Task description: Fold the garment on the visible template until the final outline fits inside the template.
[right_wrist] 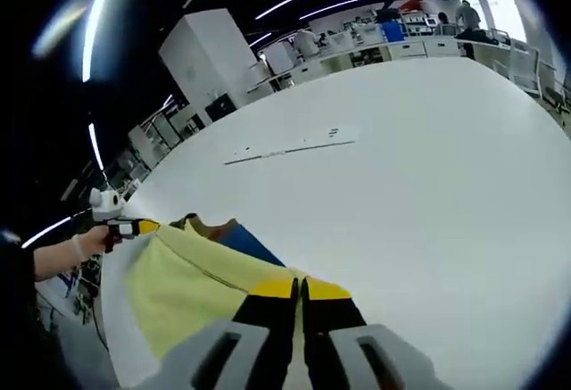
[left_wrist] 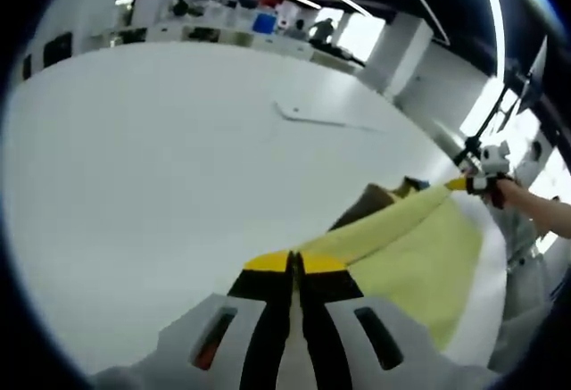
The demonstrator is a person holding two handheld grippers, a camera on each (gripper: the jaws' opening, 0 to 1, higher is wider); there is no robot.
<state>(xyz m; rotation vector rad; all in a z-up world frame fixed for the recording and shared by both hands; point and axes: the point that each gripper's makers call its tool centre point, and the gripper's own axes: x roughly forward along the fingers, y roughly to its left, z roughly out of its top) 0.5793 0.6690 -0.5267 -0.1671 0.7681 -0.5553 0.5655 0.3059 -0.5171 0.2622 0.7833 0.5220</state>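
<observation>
Currently, held edge: the yellow garment [left_wrist: 401, 247] is stretching taut between both grippers above the white table [left_wrist: 161, 185].
Left gripper [left_wrist: 295, 263]: jaws pinching one corner.
Right gripper [right_wrist: 301, 287]: jaws pinching the other.
Long axis: running gripper to gripper, neither nearer.

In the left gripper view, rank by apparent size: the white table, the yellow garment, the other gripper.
1. White table, largest by far.
2. Yellow garment.
3. Right gripper, smallest, though it sits farthest from the camera, so its look understates it.
</observation>
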